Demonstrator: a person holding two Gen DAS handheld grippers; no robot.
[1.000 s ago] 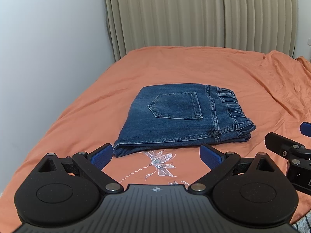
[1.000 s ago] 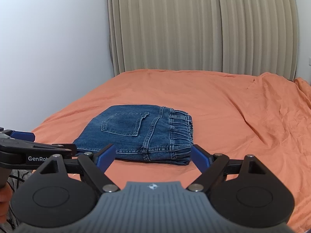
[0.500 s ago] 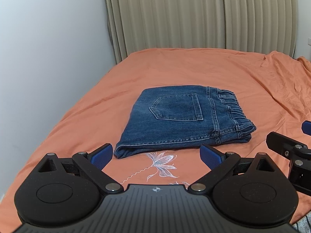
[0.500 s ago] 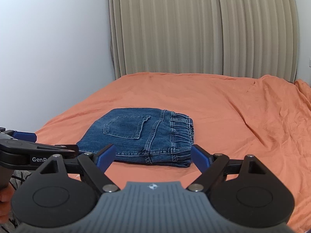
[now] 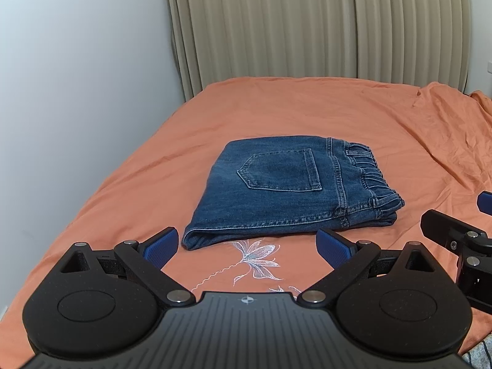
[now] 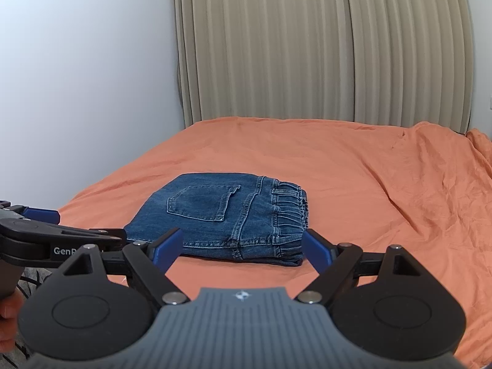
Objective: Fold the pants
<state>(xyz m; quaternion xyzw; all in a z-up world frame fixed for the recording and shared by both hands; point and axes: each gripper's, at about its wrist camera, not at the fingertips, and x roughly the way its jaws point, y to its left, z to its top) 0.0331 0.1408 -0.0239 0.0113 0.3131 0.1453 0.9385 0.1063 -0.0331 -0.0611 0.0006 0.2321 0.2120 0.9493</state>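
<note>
The left tongs (image 5: pixel 247 247) stand wide apart, their blue pads (image 5: pixel 161 244) holding nothing and touching nothing, above the near edge of the bed. The right tongs (image 6: pixel 243 247) are spread just as wide and equally empty, hanging beside the left ones, which show at the left margin of the right wrist view.

Just beyond both pairs lie the folded jeans (image 5: pixel 286 190), a compact denim rectangle with the back pocket (image 5: pixel 281 170) facing up and the elastic waistband (image 5: pixel 367 172) turned toward the right. They rest flat near the middle of the orange bedsheet (image 5: pixel 307 107), apart from both tongs.

An embroidered white flower (image 5: pixel 256 259) marks the sheet near the jeans' front fold. Open sheet surrounds the jeans on all sides; it wrinkles toward the right. A white wall (image 5: pixel 77 92) runs along the left edge, and beige curtains (image 5: pixel 307 24) hang behind the far edge.
</note>
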